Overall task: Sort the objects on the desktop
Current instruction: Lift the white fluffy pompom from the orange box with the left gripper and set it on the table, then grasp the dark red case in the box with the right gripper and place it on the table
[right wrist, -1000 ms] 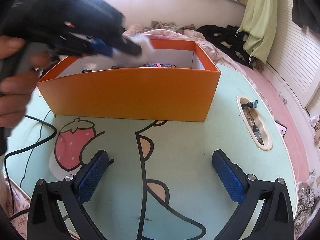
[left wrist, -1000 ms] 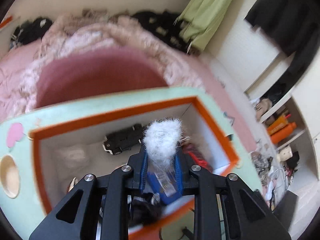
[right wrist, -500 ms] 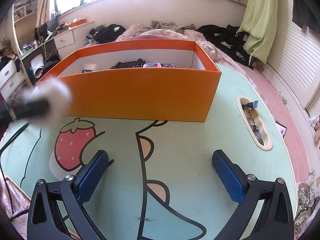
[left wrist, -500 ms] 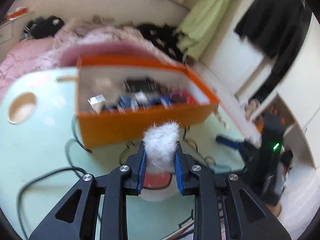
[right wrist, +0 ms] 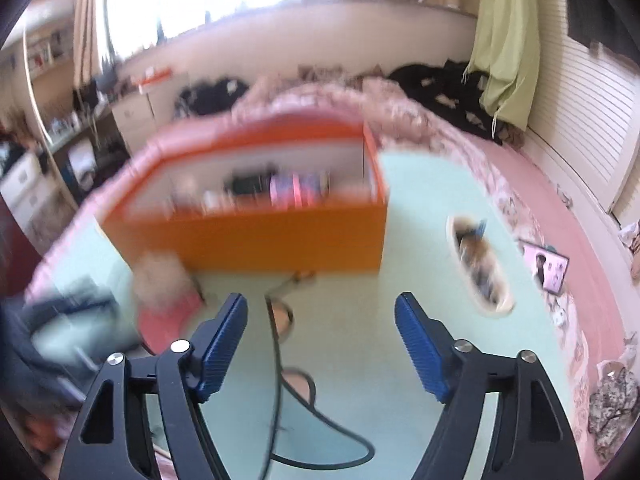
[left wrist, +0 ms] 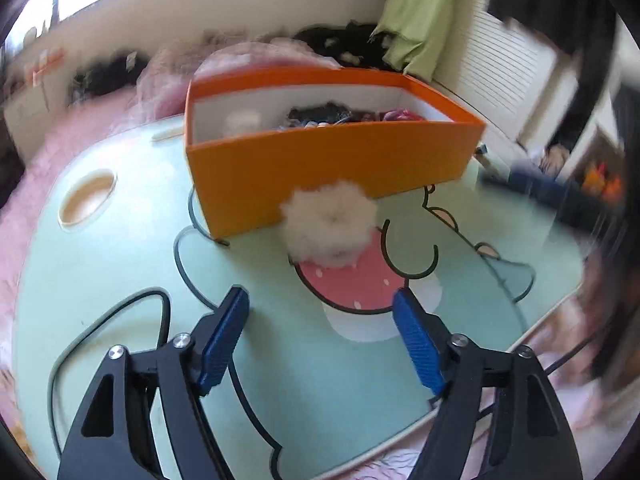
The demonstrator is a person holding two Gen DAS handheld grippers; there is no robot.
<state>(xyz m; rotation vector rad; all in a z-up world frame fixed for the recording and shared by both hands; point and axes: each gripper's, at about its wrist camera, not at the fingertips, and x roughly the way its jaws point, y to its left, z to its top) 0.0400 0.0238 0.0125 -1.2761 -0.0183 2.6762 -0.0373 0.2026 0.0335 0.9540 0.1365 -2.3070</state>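
Observation:
A white fluffy pom-pom (left wrist: 328, 226) lies free on the mint cartoon tabletop (left wrist: 120, 260), right against the front wall of the orange box (left wrist: 320, 168). My left gripper (left wrist: 319, 294) hovers just short of it; its jaws are opening and nothing is between the blue pads. The box holds several small dark and pink items. In the blurred right wrist view the box (right wrist: 280, 240) is ahead and the pom-pom (right wrist: 160, 280) shows at its left corner. My right gripper (right wrist: 321, 299) is above the table, its jaws closing on nothing.
A black cable (left wrist: 120, 308) loops over the table's near left part and runs under my right gripper as the cable (right wrist: 276, 360). Oval recesses (left wrist: 86, 198) sit in the tabletop; the right recess (right wrist: 480, 268) holds small items. A pink bed lies behind the table.
My left gripper brought the pom-pom from above the box back out in front of it and let go; the pom-pom now rests on the table. My right gripper rose, its jaws narrower.

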